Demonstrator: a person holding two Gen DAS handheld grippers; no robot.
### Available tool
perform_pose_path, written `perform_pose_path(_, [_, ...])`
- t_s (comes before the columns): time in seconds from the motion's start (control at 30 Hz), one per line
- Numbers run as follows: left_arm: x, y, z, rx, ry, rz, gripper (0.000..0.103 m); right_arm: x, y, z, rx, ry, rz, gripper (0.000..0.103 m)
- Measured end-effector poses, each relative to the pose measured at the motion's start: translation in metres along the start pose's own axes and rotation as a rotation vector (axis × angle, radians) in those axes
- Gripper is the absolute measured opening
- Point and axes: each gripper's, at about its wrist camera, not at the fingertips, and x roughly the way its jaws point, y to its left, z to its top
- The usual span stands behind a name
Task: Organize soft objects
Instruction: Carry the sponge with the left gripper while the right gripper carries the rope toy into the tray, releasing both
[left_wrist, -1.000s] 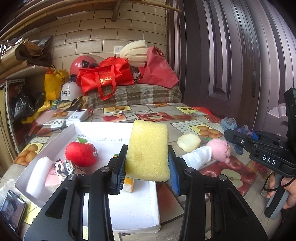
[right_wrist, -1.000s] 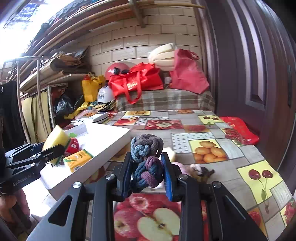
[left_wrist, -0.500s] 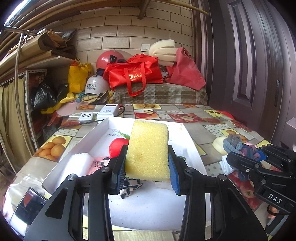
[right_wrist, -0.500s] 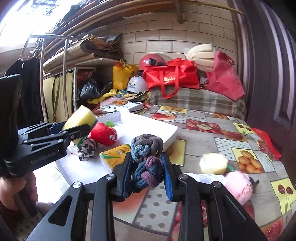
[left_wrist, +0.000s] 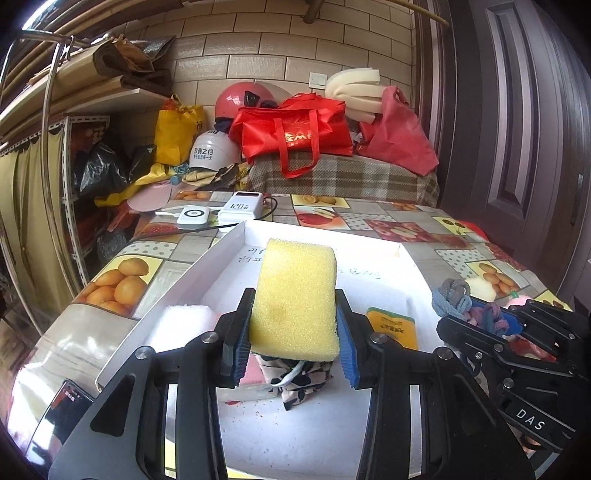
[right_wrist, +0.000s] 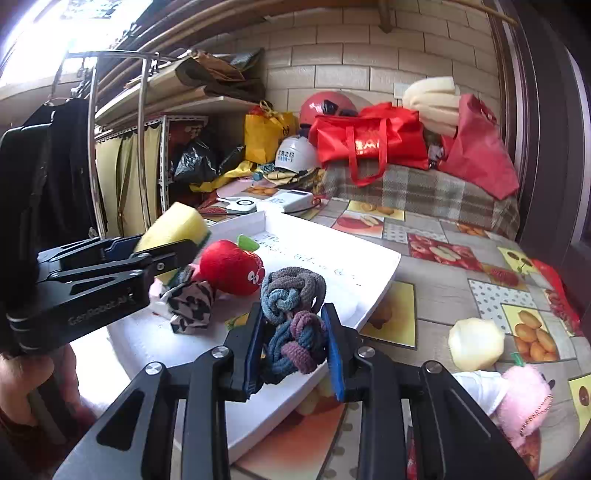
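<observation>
Sponge (left_wrist: 295, 299), yellow, sits clamped in my left gripper (left_wrist: 293, 332) above the white tray (left_wrist: 413, 269). My right gripper (right_wrist: 293, 341) pinches a knotted rope toy (right_wrist: 291, 314) over the tray's near right edge. A red plush apple (right_wrist: 231, 267) lies inside the tray.

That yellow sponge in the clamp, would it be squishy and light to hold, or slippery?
The yellow sponge looks porous, so probably light and squashy. The left gripper holds it upright without sagging, so it seems fairly firm. Its rough surface likely resists slipping.
</observation>
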Motion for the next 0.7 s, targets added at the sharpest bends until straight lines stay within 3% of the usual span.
perform_pose_path(0.33, [0.02, 0.027, 0.008, -0.091, 0.03, 0.055, 0.039, 0.039, -0.01, 0.017, 0.041, 0.02, -0.051, 0.03])
perform_pose_path(0.6, [0.023, 0.006, 0.007, 0.021, 0.016, 0.178, 0.044, 0.049, -0.005, 0.024, 0.011, 0.02, -0.056, 0.034])
perform_pose_path(0.63, [0.021, 0.006, 0.007, 0.019, 0.009, 0.193, 0.052, 0.047, -0.003, 0.023, 0.001, 0.014, -0.061, 0.043])
perform_pose_path(0.67, [0.02, 0.008, 0.007, 0.012, 0.001, 0.194, 0.076, 0.047, -0.002, 0.024, -0.007, 0.01, -0.065, 0.059])
perform_pose_path(0.7, [0.019, 0.01, 0.007, -0.001, -0.006, 0.205, 0.087, 0.046, -0.001, 0.024, -0.014, 0.008, -0.07, 0.07])
